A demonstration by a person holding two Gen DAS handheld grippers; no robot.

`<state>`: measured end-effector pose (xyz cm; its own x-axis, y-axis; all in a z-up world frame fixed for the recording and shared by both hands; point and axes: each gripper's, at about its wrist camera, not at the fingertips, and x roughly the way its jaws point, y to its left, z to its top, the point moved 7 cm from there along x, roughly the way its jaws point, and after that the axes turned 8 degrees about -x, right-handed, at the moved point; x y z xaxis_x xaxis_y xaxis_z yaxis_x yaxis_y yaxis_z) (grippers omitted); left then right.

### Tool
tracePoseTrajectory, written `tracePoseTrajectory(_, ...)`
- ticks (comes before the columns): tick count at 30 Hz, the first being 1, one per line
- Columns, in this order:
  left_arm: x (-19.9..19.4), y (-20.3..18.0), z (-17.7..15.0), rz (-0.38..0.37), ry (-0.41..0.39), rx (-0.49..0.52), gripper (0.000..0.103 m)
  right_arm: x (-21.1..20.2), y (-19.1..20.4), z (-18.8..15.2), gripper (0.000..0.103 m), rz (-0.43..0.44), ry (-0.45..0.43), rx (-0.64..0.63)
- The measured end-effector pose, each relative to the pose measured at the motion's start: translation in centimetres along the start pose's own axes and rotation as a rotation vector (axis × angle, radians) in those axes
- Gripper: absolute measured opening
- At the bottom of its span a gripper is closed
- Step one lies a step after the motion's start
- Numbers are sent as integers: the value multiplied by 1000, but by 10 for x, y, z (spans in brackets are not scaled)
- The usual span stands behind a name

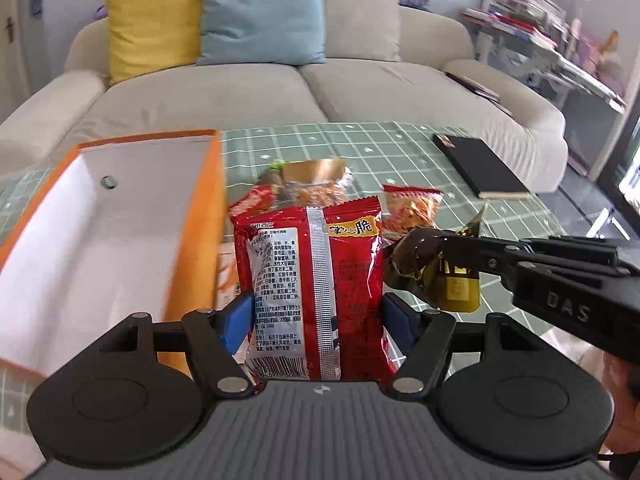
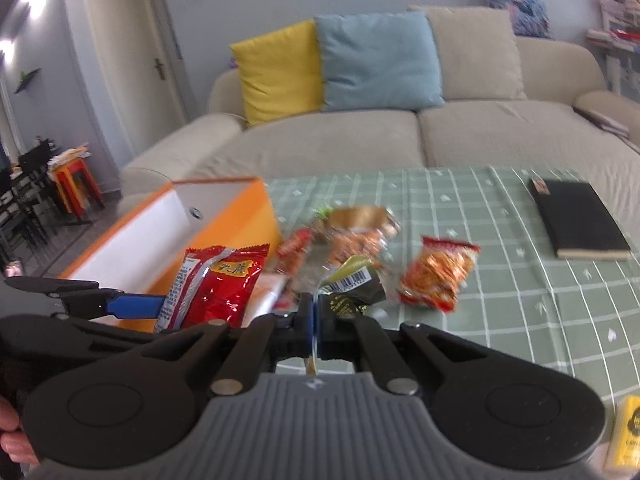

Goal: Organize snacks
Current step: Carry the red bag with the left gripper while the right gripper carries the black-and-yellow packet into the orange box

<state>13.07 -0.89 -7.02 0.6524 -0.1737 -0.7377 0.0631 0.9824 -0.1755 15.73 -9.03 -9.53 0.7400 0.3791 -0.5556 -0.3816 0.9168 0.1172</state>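
A home living room. A beige sofa carries a yellow cushion and a blue cushion. In front of it stands a low surface under a green checked cloth. A white interior door is set in the grey wall; dark dining chairs stand at far left. Cluttered shelves of books and papers stand beside the sofa.

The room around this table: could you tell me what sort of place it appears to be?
Most likely a home living room. A beige sofa with a yellow cushion and a blue cushion stands behind a low table with a green checked cloth, and a dining area shows at far left.
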Motion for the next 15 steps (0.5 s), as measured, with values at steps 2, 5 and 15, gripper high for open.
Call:
tracePoseTrajectory(2, -9, 10, 6, 11, -7, -31, 79, -3, 12, 11, 0, 35, -8, -22)
tracePoseTrajectory(5, -24, 27, 15, 53, -34, -46, 79, -5, 34, 26, 0, 98, -27, -61)
tracePoseTrajectory(15, -35, 100, 55, 162, 24, -58, 79, 21, 124, 70, 0, 309, 13, -272)
